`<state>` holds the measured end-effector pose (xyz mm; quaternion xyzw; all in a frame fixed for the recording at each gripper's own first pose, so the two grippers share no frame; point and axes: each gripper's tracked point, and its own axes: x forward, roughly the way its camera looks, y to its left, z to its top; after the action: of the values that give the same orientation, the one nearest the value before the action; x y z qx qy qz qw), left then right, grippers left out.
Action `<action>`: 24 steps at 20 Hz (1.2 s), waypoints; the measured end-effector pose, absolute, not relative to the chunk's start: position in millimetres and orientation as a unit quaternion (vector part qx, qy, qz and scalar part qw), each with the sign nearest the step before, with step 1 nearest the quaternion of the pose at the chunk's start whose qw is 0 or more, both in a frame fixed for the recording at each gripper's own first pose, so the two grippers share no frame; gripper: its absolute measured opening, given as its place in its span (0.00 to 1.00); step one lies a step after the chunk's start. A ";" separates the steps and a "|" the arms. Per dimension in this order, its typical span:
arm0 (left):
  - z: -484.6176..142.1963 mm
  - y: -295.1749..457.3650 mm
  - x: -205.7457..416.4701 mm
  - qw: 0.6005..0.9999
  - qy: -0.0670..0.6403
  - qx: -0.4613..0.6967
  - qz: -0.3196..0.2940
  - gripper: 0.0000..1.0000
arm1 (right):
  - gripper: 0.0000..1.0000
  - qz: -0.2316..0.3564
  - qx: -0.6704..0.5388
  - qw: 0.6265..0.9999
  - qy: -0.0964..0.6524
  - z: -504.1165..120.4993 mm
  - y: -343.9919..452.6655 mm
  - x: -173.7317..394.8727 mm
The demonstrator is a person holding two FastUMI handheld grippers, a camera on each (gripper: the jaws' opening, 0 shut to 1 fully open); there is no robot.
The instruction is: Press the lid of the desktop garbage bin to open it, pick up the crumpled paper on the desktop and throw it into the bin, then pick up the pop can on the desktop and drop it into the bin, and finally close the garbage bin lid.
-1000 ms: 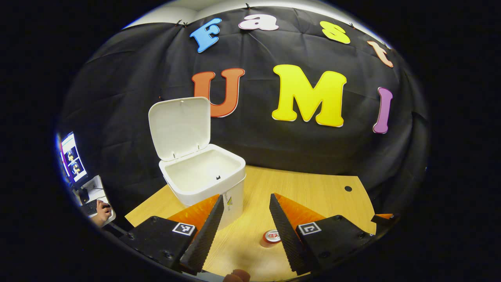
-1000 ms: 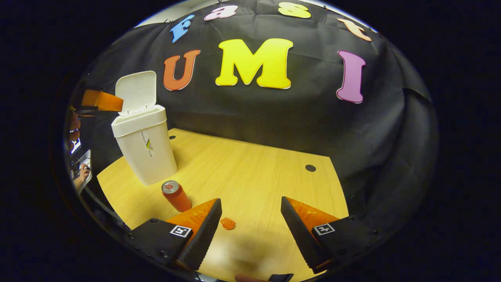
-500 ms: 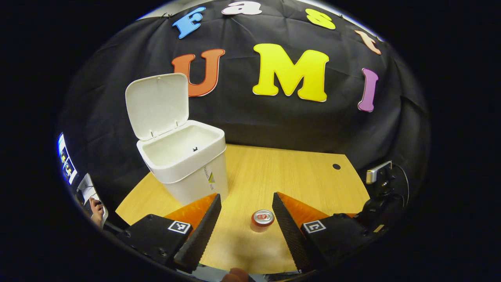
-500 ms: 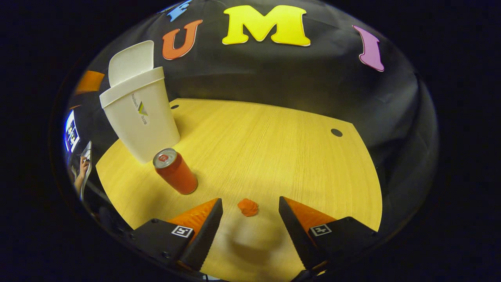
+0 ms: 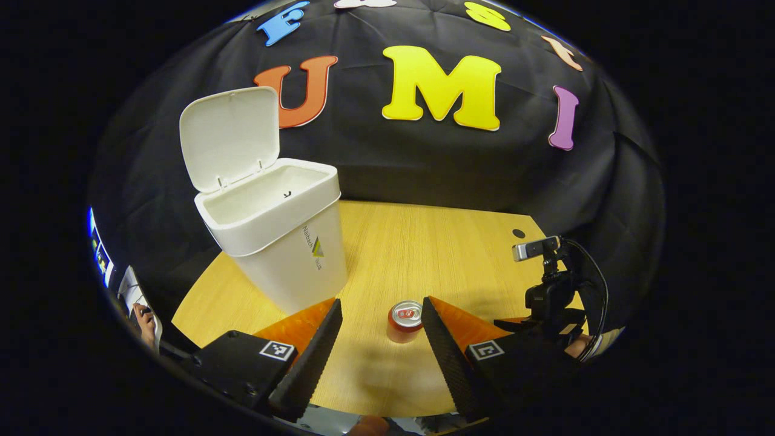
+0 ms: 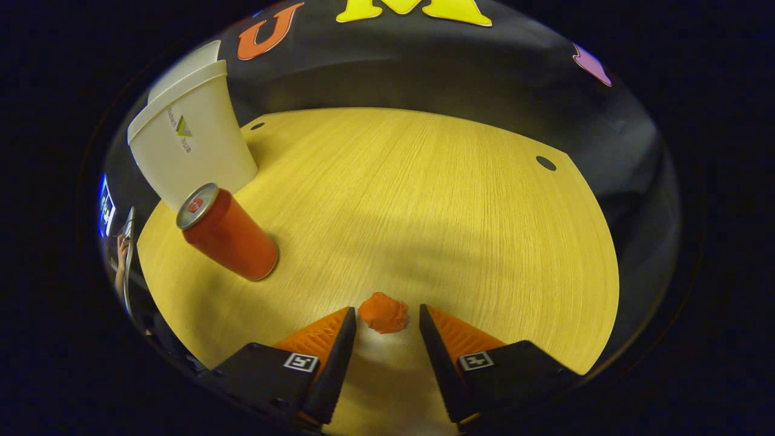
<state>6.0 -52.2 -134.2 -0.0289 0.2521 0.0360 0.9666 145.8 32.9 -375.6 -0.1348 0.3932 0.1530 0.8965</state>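
Lid (image 5: 230,136) open, upper left; crumpled paper (image 6: 382,312) between my right gripper (image 6: 381,318)'s parted fingers, ungrasped; pop can (image 5: 405,321) untouched; left gripper (image 5: 378,330) wide.

My desk (image 5: 424,242) is light wood with a dark round hole (image 5: 518,233) near its far right corner. A lit monitor (image 5: 97,257) stands beyond its left edge.

White bin (image 5: 272,242) upright at desk's left rear, lid (image 5: 230,136) raised. Red can (image 6: 227,233) upright near its front. Orange crumpled paper (image 6: 383,312), seemingly on desktop, well apart.
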 end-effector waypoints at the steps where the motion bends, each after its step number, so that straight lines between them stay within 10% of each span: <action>1: -137.4 -50.9 5.6 0.966 0.255 -0.030 0.038 0.89 | 0.63 0.159 -0.127 0.893 0.401 -377.7 36.7 147.1; 15: -152.8 -42.4 -0.1 0.962 0.269 -0.017 0.043 0.89 | 0.31 0.144 -0.124 0.885 0.425 -386.2 39.3 159.7; 24: -148.8 -38.6 -7.4 0.965 0.262 0.009 0.030 0.89 | 0.30 0.163 -0.061 0.910 0.375 -295.2 48.3 151.7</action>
<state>-7.4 -38.6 -148.8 0.0093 0.2618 0.0297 0.9646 151.7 48.3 -295.2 -0.0612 0.3751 0.1634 0.9104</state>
